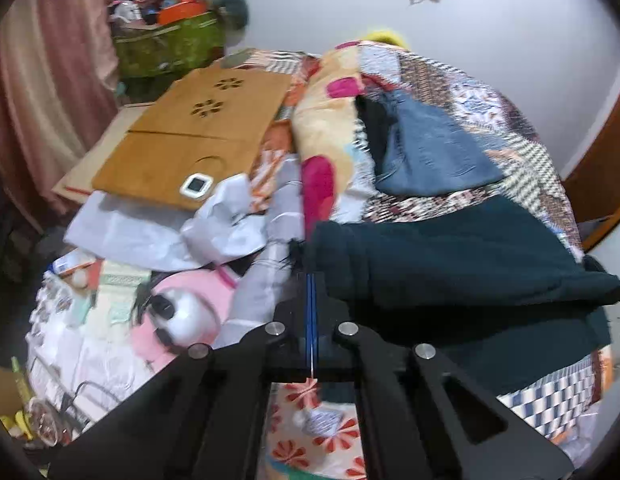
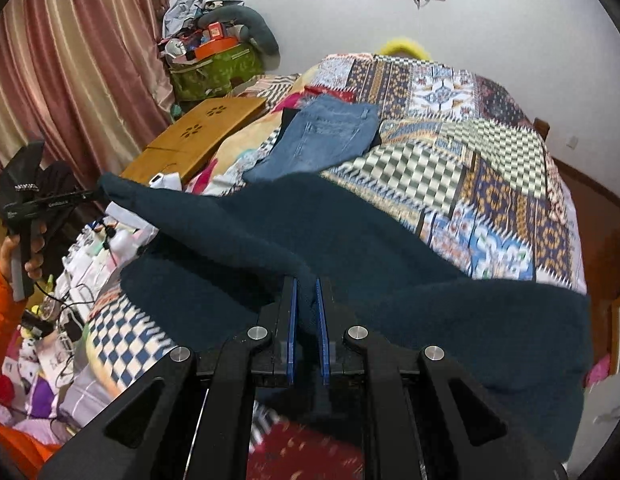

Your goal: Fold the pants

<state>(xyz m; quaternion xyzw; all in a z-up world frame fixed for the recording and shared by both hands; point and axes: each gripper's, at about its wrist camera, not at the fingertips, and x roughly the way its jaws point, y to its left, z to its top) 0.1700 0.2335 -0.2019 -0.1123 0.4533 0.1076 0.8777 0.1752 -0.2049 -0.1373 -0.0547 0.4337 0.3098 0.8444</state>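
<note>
The dark teal pants (image 1: 450, 264) hang stretched between both grippers above the patchwork bed cover (image 2: 490, 168). My left gripper (image 1: 312, 280) is shut on one corner of the pants; it also shows at the left of the right wrist view (image 2: 95, 194), pinching the cloth's far end. My right gripper (image 2: 305, 292) is shut on a fold of the same pants (image 2: 350, 240), with cloth bunched between its blue pads. The lower part of the pants drapes onto the bed.
Folded blue jeans (image 2: 322, 136) lie further back on the bed. A wooden lap table (image 1: 189, 140) with a small white device (image 1: 195, 186) sits at the left, beside loose white cloth (image 1: 213, 228). A green bag (image 2: 213, 68) and curtains (image 2: 69, 60) stand behind. Clutter and cables lie at the left edge.
</note>
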